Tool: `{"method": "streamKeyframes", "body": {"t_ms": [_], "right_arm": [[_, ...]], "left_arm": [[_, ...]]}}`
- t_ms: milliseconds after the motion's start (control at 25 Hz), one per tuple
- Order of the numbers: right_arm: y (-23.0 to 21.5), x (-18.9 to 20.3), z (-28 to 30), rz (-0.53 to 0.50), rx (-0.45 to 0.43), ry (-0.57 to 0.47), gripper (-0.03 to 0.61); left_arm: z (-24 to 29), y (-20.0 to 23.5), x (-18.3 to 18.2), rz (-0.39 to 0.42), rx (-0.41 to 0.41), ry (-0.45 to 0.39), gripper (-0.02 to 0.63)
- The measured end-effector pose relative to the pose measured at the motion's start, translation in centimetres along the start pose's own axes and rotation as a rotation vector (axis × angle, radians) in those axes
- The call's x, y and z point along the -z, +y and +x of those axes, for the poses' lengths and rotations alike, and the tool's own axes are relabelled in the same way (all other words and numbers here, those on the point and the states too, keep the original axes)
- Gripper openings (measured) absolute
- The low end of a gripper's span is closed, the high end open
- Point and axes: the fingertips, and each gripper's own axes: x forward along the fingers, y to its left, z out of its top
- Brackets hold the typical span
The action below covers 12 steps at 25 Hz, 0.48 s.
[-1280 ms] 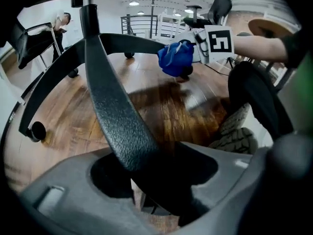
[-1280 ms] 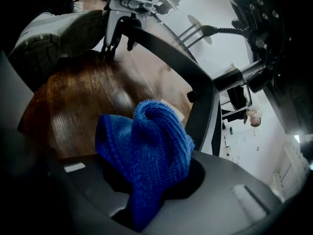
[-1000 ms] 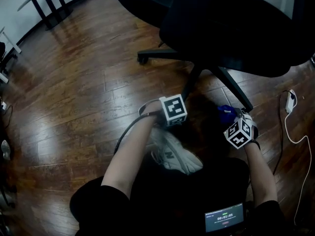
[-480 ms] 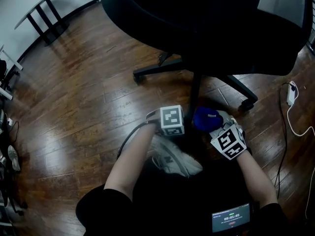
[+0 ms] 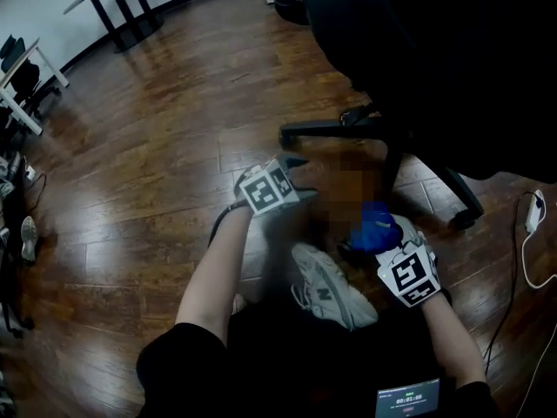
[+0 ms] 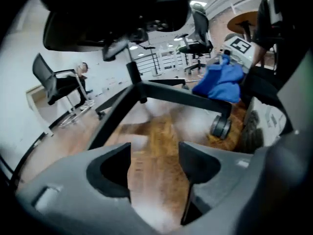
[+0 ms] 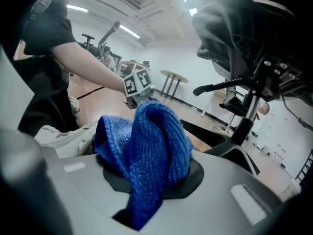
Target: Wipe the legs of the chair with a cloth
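Note:
The black chair (image 5: 435,50) fills the upper right of the head view. One leg (image 5: 335,131) runs left and another slants down to a caster (image 5: 466,218). My right gripper (image 5: 383,244) is shut on a bunched blue cloth (image 5: 376,226) just below the central column (image 5: 396,159). In the right gripper view the cloth (image 7: 146,141) bulges out of the right gripper (image 7: 149,177). My left gripper (image 5: 291,171) hovers below the left leg's end. Its jaws have just been opening. In the left gripper view the left gripper (image 6: 155,160) shows only floor in its gap, with a leg (image 6: 171,89) and caster (image 6: 221,126) ahead.
A person's white shoe (image 5: 326,286) rests on the wooden floor between my arms. A white cable and power strip (image 5: 533,212) lie at the right edge. Dark-legged tables (image 5: 122,7) stand at the far left. Other office chairs (image 6: 58,84) show in the room behind.
The right gripper carried the cloth from the right leg inward, to below the column. The left gripper swung left and now points at the left leg's end.

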Motion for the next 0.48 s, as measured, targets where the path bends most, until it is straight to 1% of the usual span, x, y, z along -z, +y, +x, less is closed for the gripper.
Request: {"method": "streamKeyframes", "body": {"t_ms": [80, 120, 240, 320, 360, 400, 440, 480], "right_arm": [[0.8, -0.1, 0.7, -0.001, -0.02, -0.002, 0.083], [1.1, -0.2, 0.8, 0.002, -0.026, -0.01, 0.083], [1.3, -0.5, 0.6, 0.007, -0.041, -0.051, 0.083], [0.9, -1.3, 0.1, -0.034, -0.062, -0.076, 0.083], [0.8, -1.7, 0.0, -0.037, -0.07, -0.098, 0.083], [0.7, -2.2, 0.0, -0.022, -0.073, -0.123, 0.083], [0.7, -2.4, 0.0, -0.008, -0.073, -0.137, 0.083], [0.8, -2.4, 0.2, -0.014, -0.074, -0.13, 0.083]], "left_arm": [[-0.7, 4.4, 0.9, -0.027, -0.086, 0.008, 0.304], [-0.7, 6.4, 1.3, -0.024, -0.115, 0.021, 0.304], [0.9, 11.6, 2.2, 0.015, -0.167, 0.063, 0.304], [2.8, 14.3, 2.3, 0.045, -0.189, 0.09, 0.304], [3.8, 15.3, 2.5, 0.063, -0.188, 0.111, 0.304], [4.9, 16.0, 2.8, 0.078, -0.168, 0.139, 0.305], [6.0, 16.2, 3.2, 0.089, -0.129, 0.173, 0.338], [7.1, 16.0, 3.8, 0.104, -0.089, 0.216, 0.338]]}}
